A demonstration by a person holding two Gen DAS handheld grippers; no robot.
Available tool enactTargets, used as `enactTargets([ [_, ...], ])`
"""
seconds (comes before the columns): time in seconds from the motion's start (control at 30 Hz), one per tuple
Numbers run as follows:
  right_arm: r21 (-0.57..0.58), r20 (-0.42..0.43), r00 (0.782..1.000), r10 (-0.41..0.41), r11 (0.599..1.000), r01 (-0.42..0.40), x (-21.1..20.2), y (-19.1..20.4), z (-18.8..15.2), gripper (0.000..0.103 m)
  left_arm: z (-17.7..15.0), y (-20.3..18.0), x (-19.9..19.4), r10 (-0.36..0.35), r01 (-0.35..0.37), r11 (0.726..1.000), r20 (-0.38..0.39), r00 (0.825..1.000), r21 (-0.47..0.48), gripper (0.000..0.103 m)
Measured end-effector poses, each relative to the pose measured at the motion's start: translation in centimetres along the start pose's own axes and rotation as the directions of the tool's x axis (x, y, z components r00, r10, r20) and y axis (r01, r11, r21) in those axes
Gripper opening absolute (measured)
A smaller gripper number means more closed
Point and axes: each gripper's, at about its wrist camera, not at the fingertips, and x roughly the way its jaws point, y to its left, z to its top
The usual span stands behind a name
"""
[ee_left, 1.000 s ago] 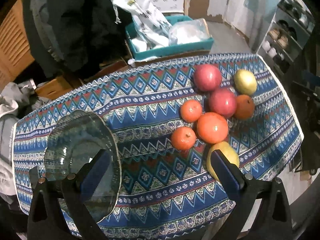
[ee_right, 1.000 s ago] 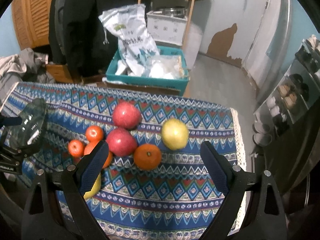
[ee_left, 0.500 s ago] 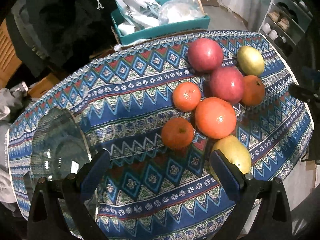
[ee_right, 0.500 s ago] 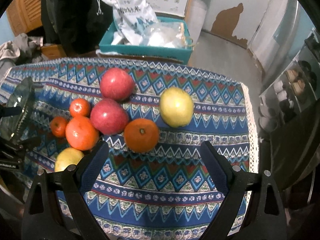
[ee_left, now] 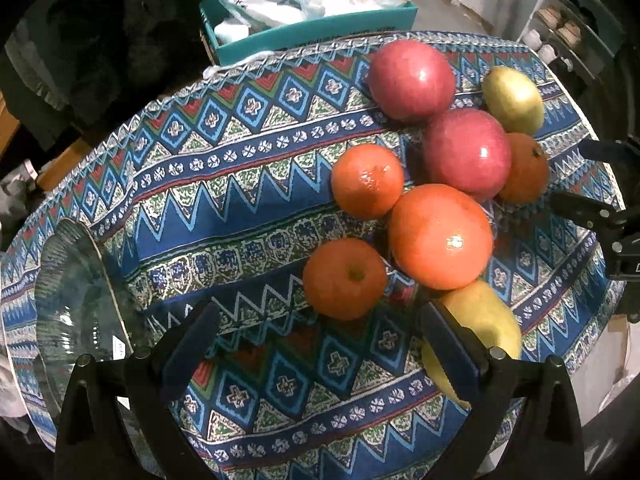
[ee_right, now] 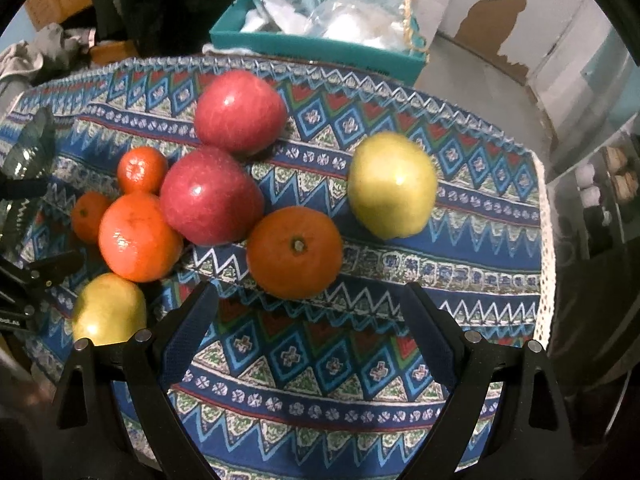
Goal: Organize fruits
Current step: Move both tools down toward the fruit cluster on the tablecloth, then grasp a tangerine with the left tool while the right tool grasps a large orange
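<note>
Several fruits lie clustered on a patterned blue cloth: two red apples, several oranges and two yellow-green apples. My left gripper is open and empty; a small orange sits just beyond its fingertips, and a yellow-green apple touches its right finger. A clear glass bowl stands at the left. My right gripper is open and empty, just short of an orange. A yellow-green apple lies to that orange's right.
A teal box holding plastic bags stands beyond the table's far edge. Dark clothing hangs at the back left. A shelf with small items is at the right. The cloth's lace edge marks the table's right end.
Both grippers have moved down and forward toward the fruit, which now looks larger. Both stay open. No fruit has moved.
</note>
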Motion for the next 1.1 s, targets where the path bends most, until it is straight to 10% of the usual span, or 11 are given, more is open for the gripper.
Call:
enactTargets([
  [0.7, 0.015, -0.072, 0.994, 0.078, 0.997, -0.077, 5.6, -0.6, 2.0, 0.090, 2.1, 1.1, 3.6, -0.031, 0.030, 0.999, -0.038, 0.999, -0.022, 0.101],
  [0.97, 0.022, -0.087, 0.989, 0.118, 0.993, -0.117, 7.2, -0.4, 2.6, 0.068, 2.1, -0.2, 4.1, -0.084, 0.086, 0.996, -0.049, 0.995, 0.023, 0.051],
  [1.1, 0.012, -0.068, 0.993, 0.091, 0.996, -0.091, 7.0, -0.1, 2.0, 0.067, 1.8, -0.6, 4.0, -0.072, 0.073, 0.997, -0.040, 0.997, 0.035, 0.047],
])
